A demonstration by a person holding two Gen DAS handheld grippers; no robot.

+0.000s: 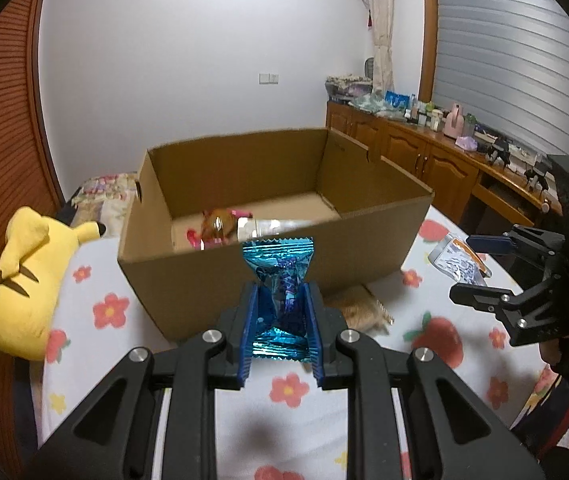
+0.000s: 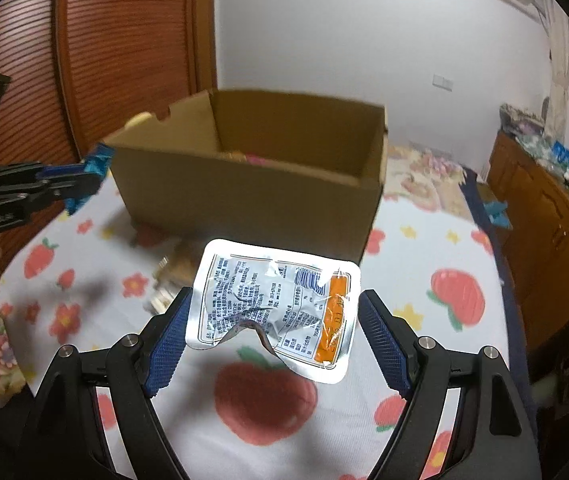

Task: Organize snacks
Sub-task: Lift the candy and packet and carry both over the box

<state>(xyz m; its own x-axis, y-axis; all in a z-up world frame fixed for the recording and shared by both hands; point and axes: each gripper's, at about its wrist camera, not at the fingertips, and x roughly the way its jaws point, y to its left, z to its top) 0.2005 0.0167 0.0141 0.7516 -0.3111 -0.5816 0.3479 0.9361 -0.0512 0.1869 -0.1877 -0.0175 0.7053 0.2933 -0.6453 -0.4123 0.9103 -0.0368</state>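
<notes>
Left tongs pinch a blue wrapper tight and right tongs stand wide, clamping a silver pouch by its edges, both snacks held clear of the bed for dropping into the box just ahead.

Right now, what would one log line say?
left gripper: shut on blue packet | right gripper: holds silver pouch | cardboard box: ahead
</notes>
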